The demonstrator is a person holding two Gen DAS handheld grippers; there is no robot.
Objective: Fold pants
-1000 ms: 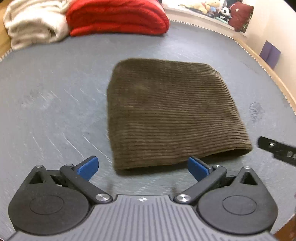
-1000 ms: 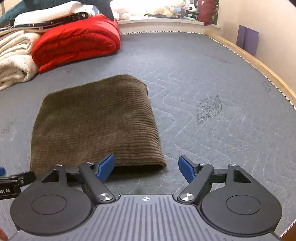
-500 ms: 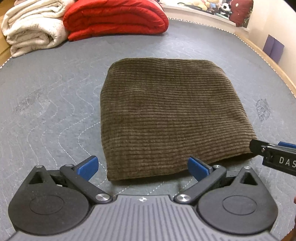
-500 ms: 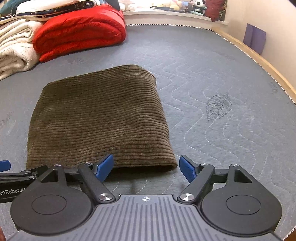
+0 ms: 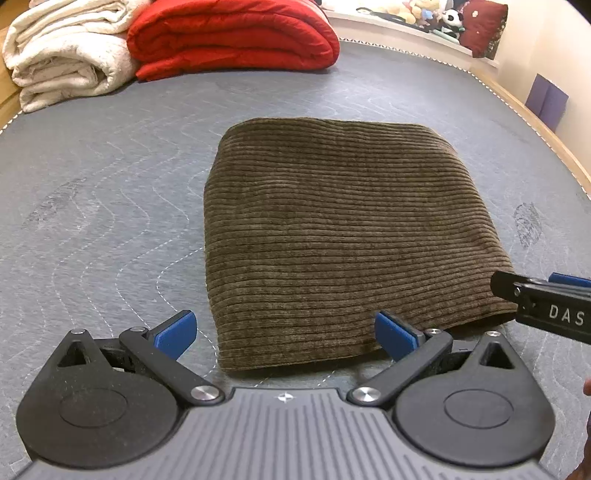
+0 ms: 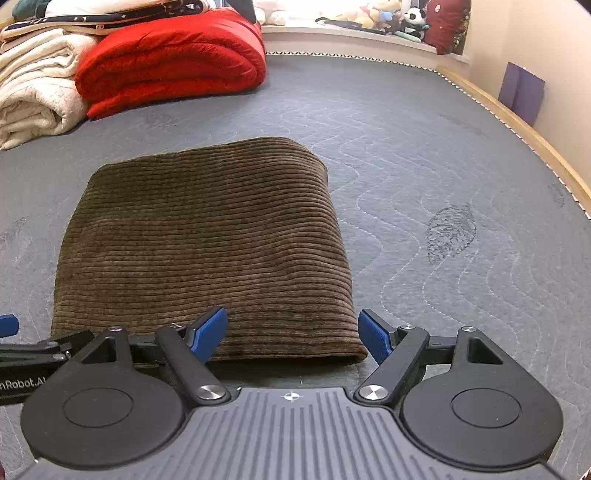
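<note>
The brown corduroy pants lie folded into a thick rectangle on the grey quilted mattress. My left gripper is open, its blue pads straddling the near left corner of the fold without pressing it. In the right wrist view the same pants fill the left half, and my right gripper is open over the near right corner, with no cloth pinched. The right gripper's black finger pokes in at the left wrist view's right edge. The left gripper's finger shows at the right wrist view's left edge.
A red folded quilt and a cream blanket are stacked at the far left of the mattress. A wooden bed rail runs along the right. Plush toys line the back ledge. Bare mattress lies right of the pants.
Both grippers have drawn closer to the pants' near edge, so the fold looks larger. The right gripper's finger now reaches further into the left wrist view. Jaws stay wide.
</note>
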